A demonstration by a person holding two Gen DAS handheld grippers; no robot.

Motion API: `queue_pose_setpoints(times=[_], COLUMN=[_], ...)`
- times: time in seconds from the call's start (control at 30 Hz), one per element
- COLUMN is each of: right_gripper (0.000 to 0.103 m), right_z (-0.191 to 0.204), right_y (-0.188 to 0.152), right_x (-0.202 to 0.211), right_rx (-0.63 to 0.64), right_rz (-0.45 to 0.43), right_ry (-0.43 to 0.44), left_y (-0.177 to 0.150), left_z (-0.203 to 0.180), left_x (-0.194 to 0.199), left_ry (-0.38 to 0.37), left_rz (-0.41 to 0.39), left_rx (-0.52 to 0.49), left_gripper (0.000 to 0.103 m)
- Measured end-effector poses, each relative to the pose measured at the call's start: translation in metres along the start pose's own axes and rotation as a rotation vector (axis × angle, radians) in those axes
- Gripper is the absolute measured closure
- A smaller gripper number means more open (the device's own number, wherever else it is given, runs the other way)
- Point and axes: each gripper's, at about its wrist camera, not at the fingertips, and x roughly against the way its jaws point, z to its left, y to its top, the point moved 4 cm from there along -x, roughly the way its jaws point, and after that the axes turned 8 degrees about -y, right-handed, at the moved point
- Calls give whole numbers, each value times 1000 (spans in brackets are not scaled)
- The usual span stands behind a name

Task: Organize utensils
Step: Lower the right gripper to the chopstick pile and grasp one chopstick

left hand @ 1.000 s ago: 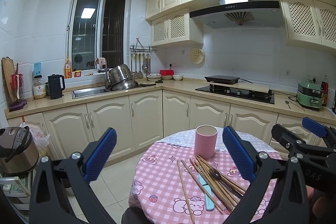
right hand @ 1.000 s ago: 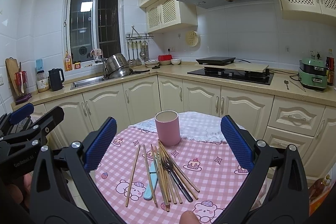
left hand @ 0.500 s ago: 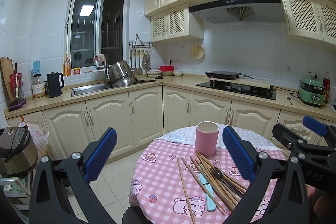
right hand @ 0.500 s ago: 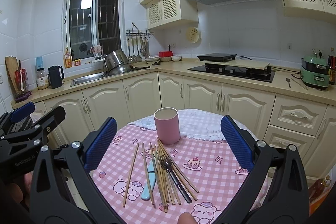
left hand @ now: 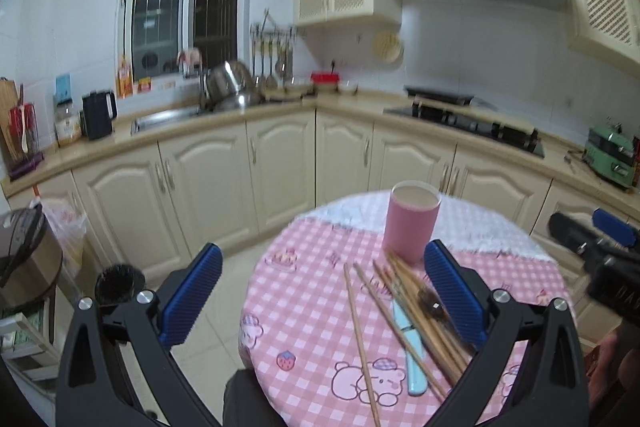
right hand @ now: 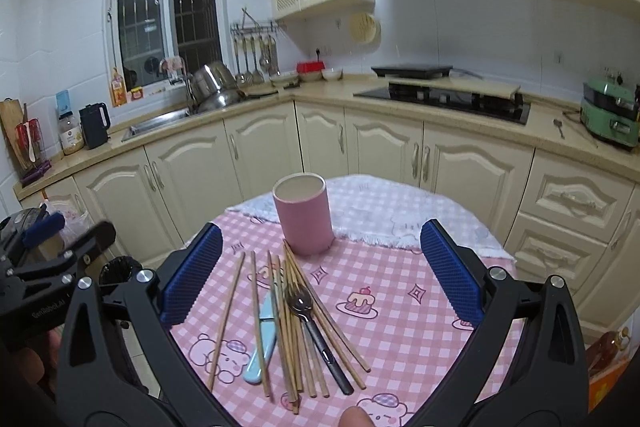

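Observation:
A pink cylindrical cup (right hand: 303,214) (left hand: 412,222) stands upright and empty on the round table with the pink checked cloth (right hand: 400,311) (left hand: 304,307). In front of it lie several wooden chopsticks (right hand: 294,323) (left hand: 358,331), a dark-handled metal spoon (right hand: 316,331) and a light blue utensil (right hand: 262,343) (left hand: 410,343). My right gripper (right hand: 320,271) hovers open above the pile, holding nothing. My left gripper (left hand: 324,291) is open over the table's left edge, left of the pile. Each gripper shows at the other view's edge.
An L-shaped kitchen counter (right hand: 320,95) with cream cabinets runs behind the table, carrying a sink (right hand: 160,121), pots, a kettle (right hand: 94,127), a cooktop (right hand: 444,99) and a green appliance (right hand: 608,117). A rice cooker (left hand: 24,263) stands low at the left. A fingertip (right hand: 354,417) shows at the bottom edge.
Both grippers have moved forward and lower toward the table, so the cup and utensils look closer. Both stay open and nothing has been taken hold of.

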Motion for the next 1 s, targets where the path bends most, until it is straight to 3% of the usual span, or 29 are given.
queue_pose_setpoints(times=[0.7, 1.0], right_gripper=[6, 6], right_z=[-19, -23], right_y=[-44, -67], right_x=[-127, -163], right_rx=[104, 155], right_rz=[344, 469], right_ry=[45, 108], left_y=[-72, -93], left_z=[13, 18], left_x=[-154, -193], left_ry=[38, 60], left_rz=[401, 501], left_rx=[-21, -24], left_gripper=[4, 4])
